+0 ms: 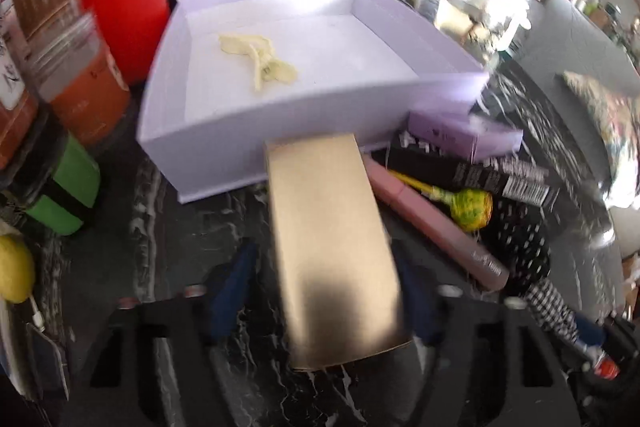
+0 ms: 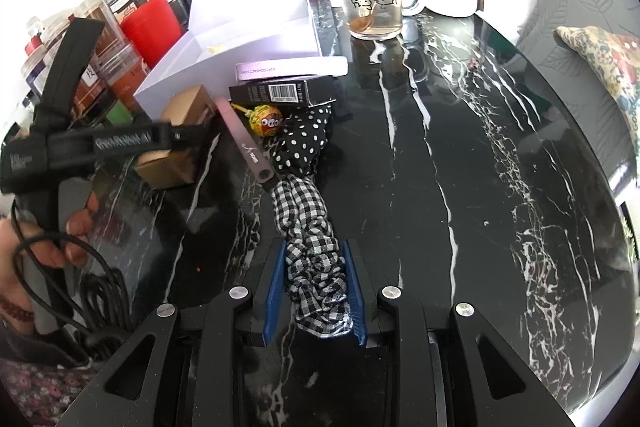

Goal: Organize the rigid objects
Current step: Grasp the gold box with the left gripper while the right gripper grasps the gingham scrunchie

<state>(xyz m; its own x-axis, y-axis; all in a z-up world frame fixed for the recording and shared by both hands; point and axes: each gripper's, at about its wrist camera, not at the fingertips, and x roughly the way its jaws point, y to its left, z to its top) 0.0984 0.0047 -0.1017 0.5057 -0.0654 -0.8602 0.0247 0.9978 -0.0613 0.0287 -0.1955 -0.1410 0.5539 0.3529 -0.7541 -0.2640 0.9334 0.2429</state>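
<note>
Black marble surface (image 2: 460,155) with white veins, pretty cluttered. Left tongs (image 1: 320,291) sit astride the plain tan cardboard box (image 1: 332,227); can't tell if the pads actually touch it. It's just in front of the open white gift box (image 1: 240,151). Right tongs (image 2: 316,287) are pinched narrow on a black-and-white gingham scrunchie (image 2: 312,247). Lilac carton (image 2: 292,69) reads "SOFT CONTACT LENS".
</note>
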